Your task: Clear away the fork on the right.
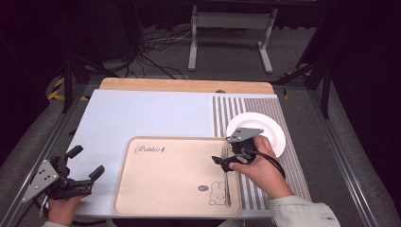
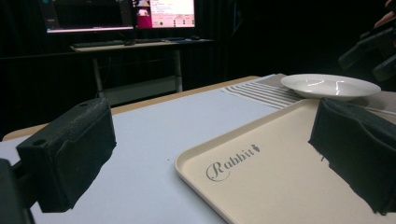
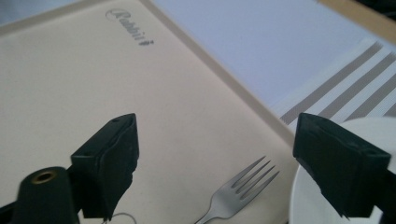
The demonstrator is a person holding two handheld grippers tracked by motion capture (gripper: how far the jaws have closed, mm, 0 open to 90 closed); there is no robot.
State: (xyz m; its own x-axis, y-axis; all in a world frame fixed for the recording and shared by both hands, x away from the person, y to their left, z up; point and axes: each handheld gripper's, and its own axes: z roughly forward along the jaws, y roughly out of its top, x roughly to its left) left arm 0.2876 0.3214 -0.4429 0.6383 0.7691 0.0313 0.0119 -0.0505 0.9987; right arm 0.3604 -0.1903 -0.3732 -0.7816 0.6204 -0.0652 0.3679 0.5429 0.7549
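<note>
Right tool [image 1: 226,160] hangs over the tray's [image 1: 156,189] right side, jaws spread and holding nothing, directly above the fork [image 3: 236,193] lying flat there, beside the white plate [image 1: 269,127]. Left tool [image 1: 82,172] idles released at the surface's [image 1: 142,113] left edge. Judged step: approach to the fork; next, descend and close across its handle.

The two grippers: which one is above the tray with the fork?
The right gripper, hovering open over the fork near the tray's right edge. The left gripper sits off the tray, over the table's left corner.
</note>
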